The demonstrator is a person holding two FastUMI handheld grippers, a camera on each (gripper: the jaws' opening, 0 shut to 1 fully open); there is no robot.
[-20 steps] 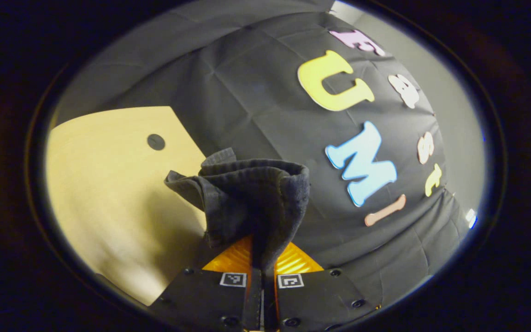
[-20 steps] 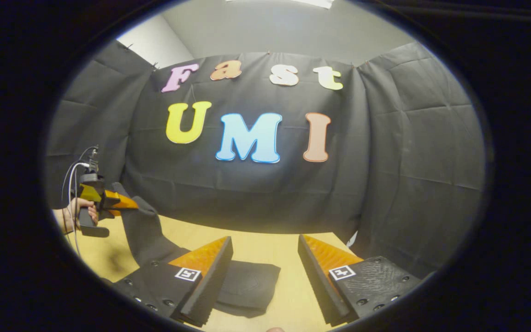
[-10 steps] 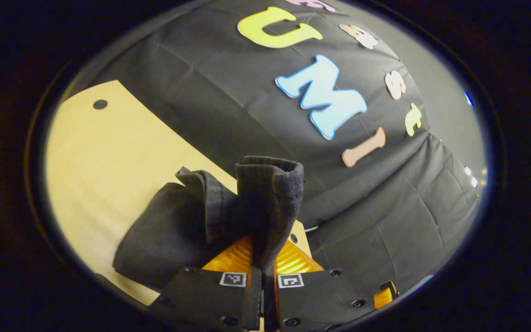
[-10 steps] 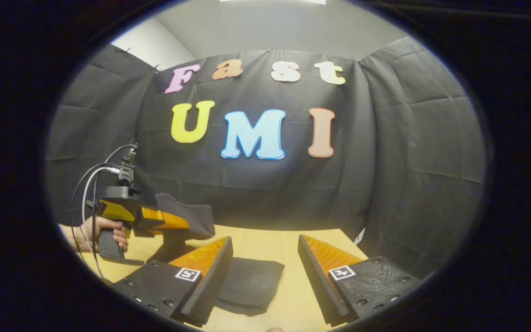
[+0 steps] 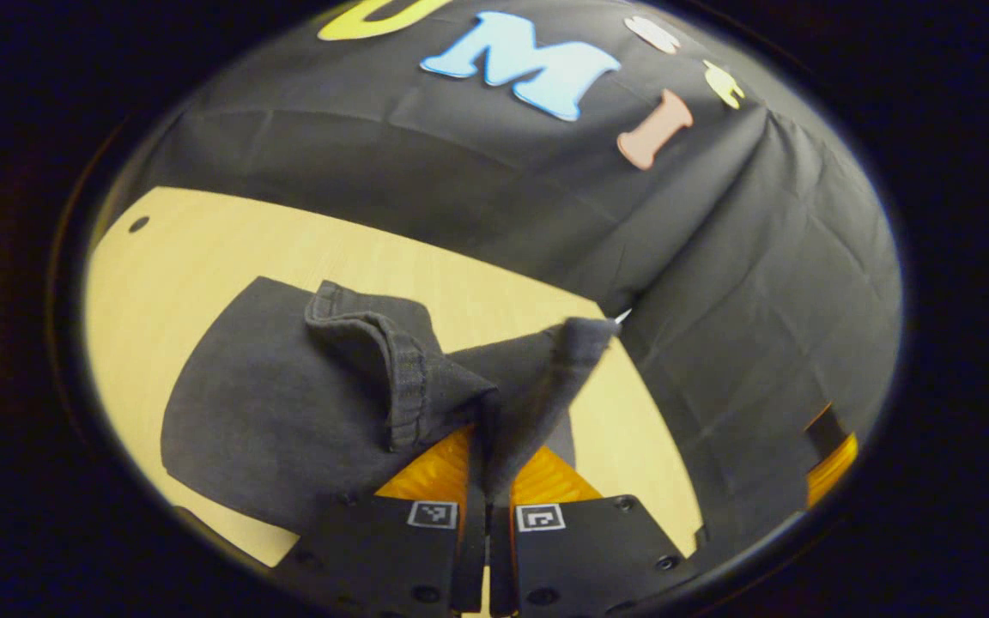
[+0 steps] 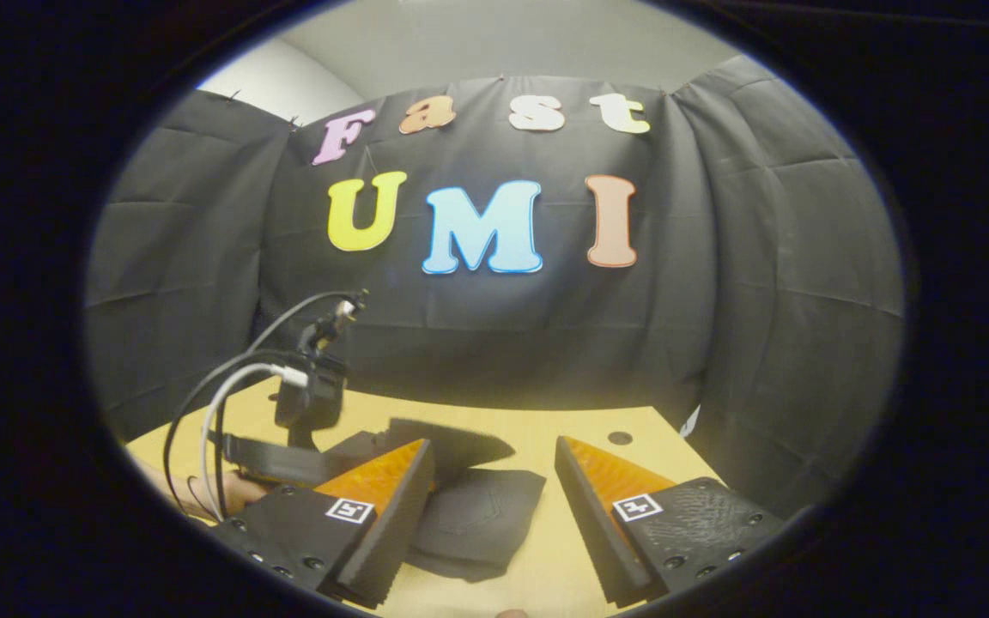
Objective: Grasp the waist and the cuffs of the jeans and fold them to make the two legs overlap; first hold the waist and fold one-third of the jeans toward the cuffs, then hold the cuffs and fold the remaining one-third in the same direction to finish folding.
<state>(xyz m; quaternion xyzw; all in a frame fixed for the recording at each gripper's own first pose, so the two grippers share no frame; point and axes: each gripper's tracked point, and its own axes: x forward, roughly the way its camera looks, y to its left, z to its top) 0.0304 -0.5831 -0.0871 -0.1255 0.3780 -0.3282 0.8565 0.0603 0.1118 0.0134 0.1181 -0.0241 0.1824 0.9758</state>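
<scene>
Between my left claw's [image 5: 488, 468] fingers the cuffs [image 5: 409, 378] sit clamped, with the folded jeans [image 5: 271, 403] lying flat on the tabletop [image 5: 203, 249] just below and left of them. Farther right my right claw [image 6: 494, 506] hovers spread apart and holding nothing; I judge nothing blocks lowering.

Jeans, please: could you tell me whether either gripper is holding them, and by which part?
The left gripper is shut on the jeans, pinching a hemmed cuff end between its fingers. The right gripper is open and holds nothing.
</scene>
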